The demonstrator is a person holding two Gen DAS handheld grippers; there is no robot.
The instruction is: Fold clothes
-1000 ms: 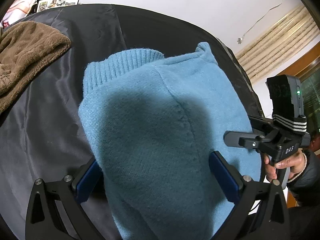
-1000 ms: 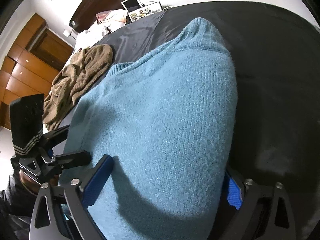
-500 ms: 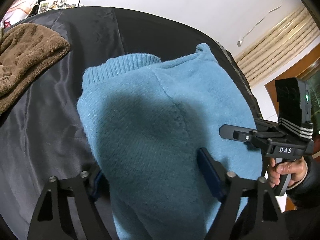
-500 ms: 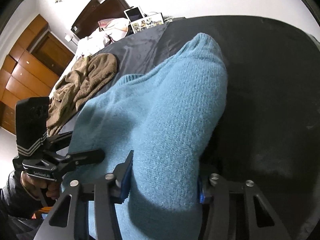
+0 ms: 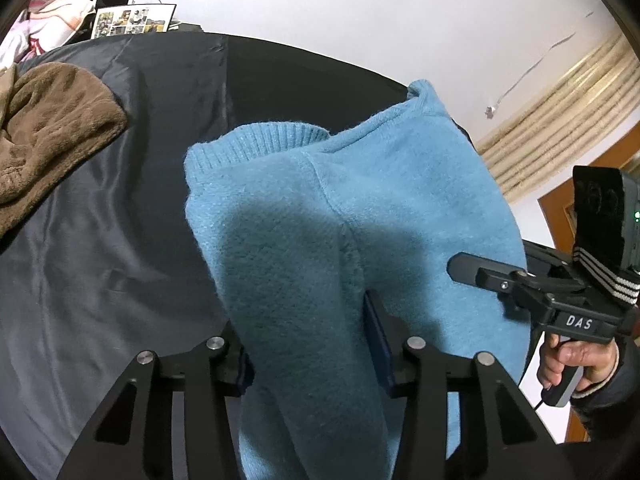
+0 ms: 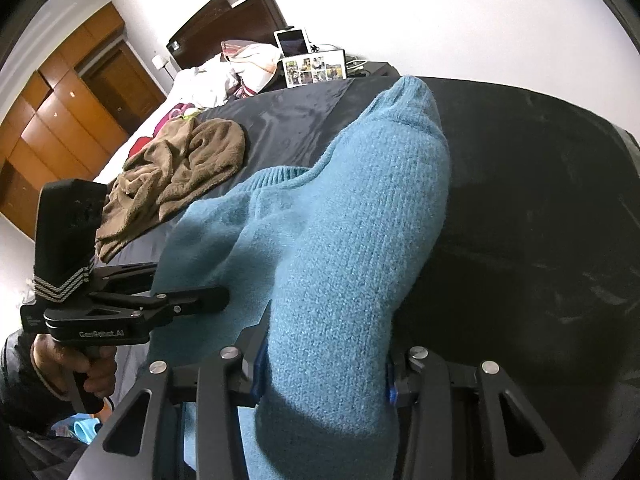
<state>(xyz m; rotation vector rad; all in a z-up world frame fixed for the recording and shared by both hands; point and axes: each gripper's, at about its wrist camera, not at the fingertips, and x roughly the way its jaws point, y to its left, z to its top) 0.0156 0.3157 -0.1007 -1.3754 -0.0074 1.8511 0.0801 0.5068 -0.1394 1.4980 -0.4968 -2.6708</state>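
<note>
Two grippers closing on blue sweater (image 5: 304, 240), near edge.
Left gripper (image 5: 308, 344), right gripper (image 6: 324, 364): bunched knit could slip unevenly, skewing the fold.

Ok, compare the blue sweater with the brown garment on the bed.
The blue sweater is knitted, with a ribbed edge; the brown garment looks fleecy. The sweater is pinched between both grippers' closing jaws, its near end bunched; the brown garment lies crumpled and untouched. Both rest on the dark bedcover.
</note>
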